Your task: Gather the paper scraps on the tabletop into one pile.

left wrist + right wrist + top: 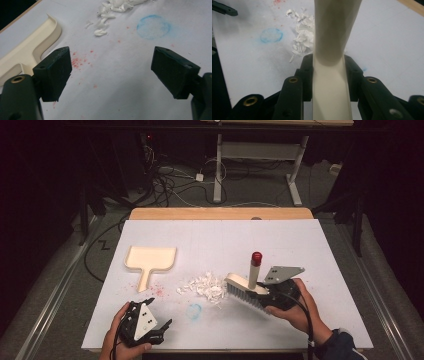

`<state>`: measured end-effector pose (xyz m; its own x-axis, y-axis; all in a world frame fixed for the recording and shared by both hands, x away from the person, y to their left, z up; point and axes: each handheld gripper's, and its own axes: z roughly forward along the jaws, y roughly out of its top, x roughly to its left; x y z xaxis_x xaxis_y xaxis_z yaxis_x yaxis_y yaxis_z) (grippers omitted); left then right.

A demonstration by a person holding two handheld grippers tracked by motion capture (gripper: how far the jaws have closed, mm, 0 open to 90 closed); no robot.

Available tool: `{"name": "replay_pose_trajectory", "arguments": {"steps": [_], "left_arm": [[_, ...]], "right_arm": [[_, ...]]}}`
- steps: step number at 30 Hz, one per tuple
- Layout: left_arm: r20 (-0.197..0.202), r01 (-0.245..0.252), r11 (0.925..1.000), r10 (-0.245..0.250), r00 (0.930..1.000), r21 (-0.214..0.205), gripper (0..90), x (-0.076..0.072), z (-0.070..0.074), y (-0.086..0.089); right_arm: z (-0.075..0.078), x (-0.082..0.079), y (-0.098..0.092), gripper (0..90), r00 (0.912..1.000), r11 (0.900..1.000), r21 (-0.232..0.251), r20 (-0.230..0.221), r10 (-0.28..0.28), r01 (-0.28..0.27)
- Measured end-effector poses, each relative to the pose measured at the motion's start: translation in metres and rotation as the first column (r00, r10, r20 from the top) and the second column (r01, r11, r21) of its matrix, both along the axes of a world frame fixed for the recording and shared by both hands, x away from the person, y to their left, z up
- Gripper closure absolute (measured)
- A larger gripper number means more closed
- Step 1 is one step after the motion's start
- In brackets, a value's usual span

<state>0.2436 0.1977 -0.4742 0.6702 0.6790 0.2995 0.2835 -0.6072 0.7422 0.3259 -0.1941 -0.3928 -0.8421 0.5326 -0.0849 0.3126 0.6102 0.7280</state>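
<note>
1. Beside the paper scraps [205, 287], high view: the right gripper [267, 296] clamped the brush [246, 290] just right of the pile, head lying along the table, handle upright, red tip on top. The dustpan [149, 260] lay left of the pile, handle toward the person.
2. Left gripper view: the left gripper [111, 72] stood open and empty near the pile.
3. Right gripper view: the jaws pinched the brush. Best practice, as judged: sweep in short, low strokes toward the dustpan.

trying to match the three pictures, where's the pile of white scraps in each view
High view: scraps at table centre, just left of the brush.
Left gripper view: scraps along the top edge, centre.
Right gripper view: scraps upper centre, left of the brush handle.
Shared landmark: the blue circle beside them.
</note>
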Motion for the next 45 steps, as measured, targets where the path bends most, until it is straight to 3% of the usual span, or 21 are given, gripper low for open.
{"name": "replay_pose_trajectory", "arguments": {"steps": [6, 10, 12, 14, 19, 23, 27, 28, 32, 34, 37, 40, 45], "left_arm": [[0.006, -0.005, 1.0000, 0.005, 1.0000, -0.003, 16.3, 0.000, 0.001, 0.000], [0.004, 0.002, 1.0000, -0.002, 1.0000, 0.002, 17.0, 0.001, 0.001, -0.002], [0.002, 0.005, 1.0000, -0.005, 1.0000, 0.005, 17.0, 0.001, 0.001, -0.003], [-0.002, 0.008, 1.0000, -0.008, 1.0000, 0.006, 17.0, 0.002, 0.000, -0.004], [-0.007, 0.011, 0.9999, -0.011, 0.9999, 0.005, 17.0, 0.002, 0.000, -0.004], [-0.003, 0.012, 0.9999, -0.012, 0.9999, 0.000, 17.0, 0.002, 0.000, -0.004], [0.000, 0.015, 0.9998, -0.015, 0.9999, -0.013, 17.0, 0.002, 0.001, -0.003], [0.000, 0.015, 0.9998, -0.015, 0.9999, -0.014, 17.0, 0.002, 0.001, -0.003], [-0.002, 0.017, 0.9997, -0.017, 0.9999, -0.016, 17.0, 0.002, 0.001, -0.002], [-0.003, 0.020, 0.9996, -0.020, 0.9998, -0.018, 17.0, 0.002, 0.001, -0.002], [-0.005, 0.019, 0.9997, -0.019, 0.9998, -0.017, 17.0, 0.002, 0.000, -0.001], [-0.005, 0.016, 0.9997, -0.016, 0.9999, -0.020, 17.0, 0.002, 0.000, 0.000], [0.003, 0.007, 0.9999, -0.007, 1.0000, -0.014, 17.0, 0.001, 0.001, 0.000]], "right_arm": [[0.025, -0.005, -0.034, 68.1, 0.9929, 0.9906, 0.094, 0.057, -0.105, 0.099], [0.018, 0.003, -0.042, 68.1, 0.9690, 0.9721, 0.075, 0.094, -0.229, 0.222], [0.007, 0.010, -0.040, 68.2, 0.9587, 0.9632, 0.049, 0.095, -0.268, 0.264], [-0.006, 0.018, -0.035, 68.2, 0.9540, 0.9568, 0.036, 0.074, -0.290, 0.288], [-0.027, 0.027, -0.011, 68.1, 0.9338, 0.9384, -0.026, 0.113, -0.340, 0.344], [-0.033, 0.026, 0.015, 68.2, 0.9219, 0.9291, 0.010, 0.121, -0.368, 0.370], [-0.038, 0.023, 0.049, 68.1, 0.9279, 0.9369, 0.035, 0.130, -0.349, 0.348], [-0.038, 0.025, 0.058, 68.1, 0.9328, 0.9402, 0.054, 0.118, -0.341, 0.336], [-0.035, 0.031, 0.077, 68.2, 0.9358, 0.9340, 0.130, 0.076, -0.344, 0.333], [-0.033, 0.034, 0.083, 68.1, 0.9347, 0.9339, 0.140, 0.093, -0.343, 0.329], [-0.027, 0.037, 0.083, 68.2, 0.9396, 0.9387, 0.152, 0.103, -0.326, 0.309], [-0.018, 0.038, 0.075, 68.1, 0.9370, 0.9353, 0.172, 0.112, -0.331, 0.310], [-0.007, 0.036, 0.064, 68.1, 0.9413, 0.9348, 0.206, 0.116, -0.317, 0.289]]}}
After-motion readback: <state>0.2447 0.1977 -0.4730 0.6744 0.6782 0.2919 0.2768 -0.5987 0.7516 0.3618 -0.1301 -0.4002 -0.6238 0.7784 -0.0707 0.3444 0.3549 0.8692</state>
